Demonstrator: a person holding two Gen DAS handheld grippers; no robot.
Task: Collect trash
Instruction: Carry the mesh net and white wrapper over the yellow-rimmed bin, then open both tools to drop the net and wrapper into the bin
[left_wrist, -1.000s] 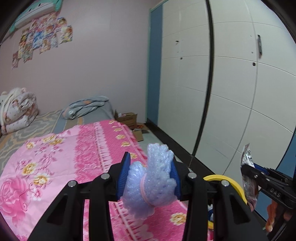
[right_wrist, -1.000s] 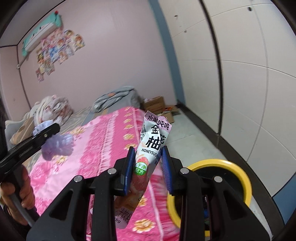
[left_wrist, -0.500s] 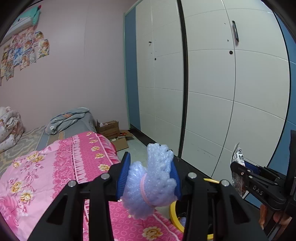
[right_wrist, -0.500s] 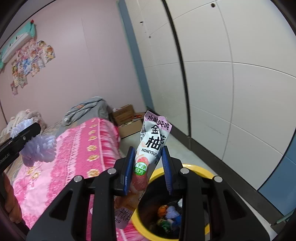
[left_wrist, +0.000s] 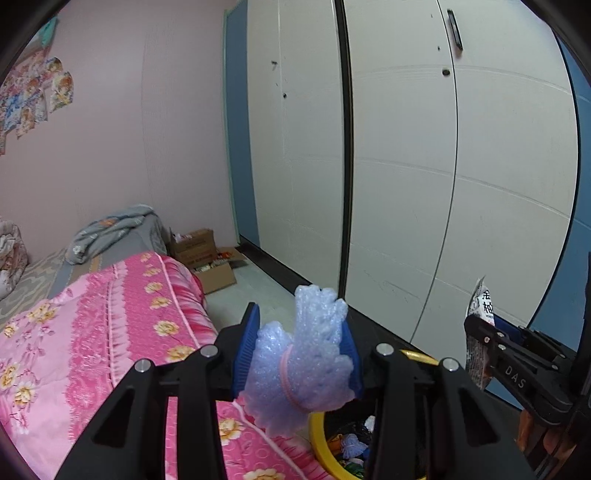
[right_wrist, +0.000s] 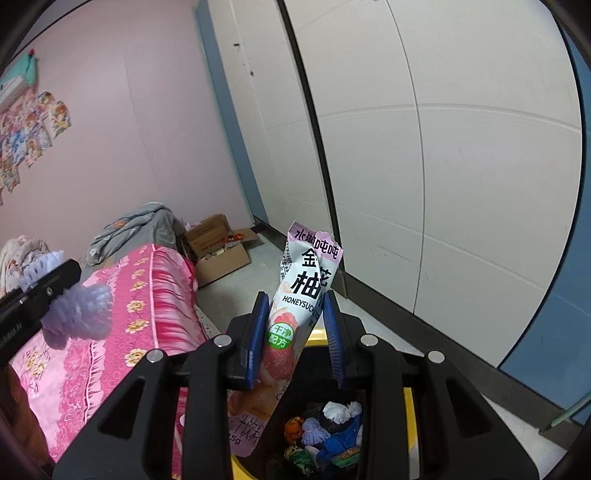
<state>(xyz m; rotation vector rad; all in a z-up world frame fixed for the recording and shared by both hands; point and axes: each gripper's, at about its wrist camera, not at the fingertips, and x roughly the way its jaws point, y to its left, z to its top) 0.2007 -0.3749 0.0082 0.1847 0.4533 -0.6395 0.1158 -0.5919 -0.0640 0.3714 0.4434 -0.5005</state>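
My left gripper (left_wrist: 298, 354) is shut on a pale blue bubble-wrap bundle (left_wrist: 306, 362) tied with a pink rubber band. It hangs over the bed's edge, just left of the yellow-rimmed trash bin (left_wrist: 317, 439). My right gripper (right_wrist: 295, 332) is shut on a pink and white snack wrapper (right_wrist: 295, 306) printed HONEYSUCKLE, held right above the bin's (right_wrist: 410, 410) mouth. Several bits of trash (right_wrist: 332, 435) lie inside. From the left wrist view the right gripper (left_wrist: 491, 350) and the wrapper (left_wrist: 480, 306) show at far right. The left gripper (right_wrist: 48, 291) and the bundle (right_wrist: 79, 310) appear at the left of the right wrist view.
A bed with a pink floral cover (left_wrist: 85, 343) fills the left. Open cardboard boxes (right_wrist: 218, 254) sit on the floor at the bed's far end. White wardrobe doors (left_wrist: 443, 184) line the right side, with a strip of floor (right_wrist: 369, 317) between them and the bin.
Both grippers have swung right and down, away from the bed to the bin. The bin's inside now shows under the right gripper. Both grips are unchanged.
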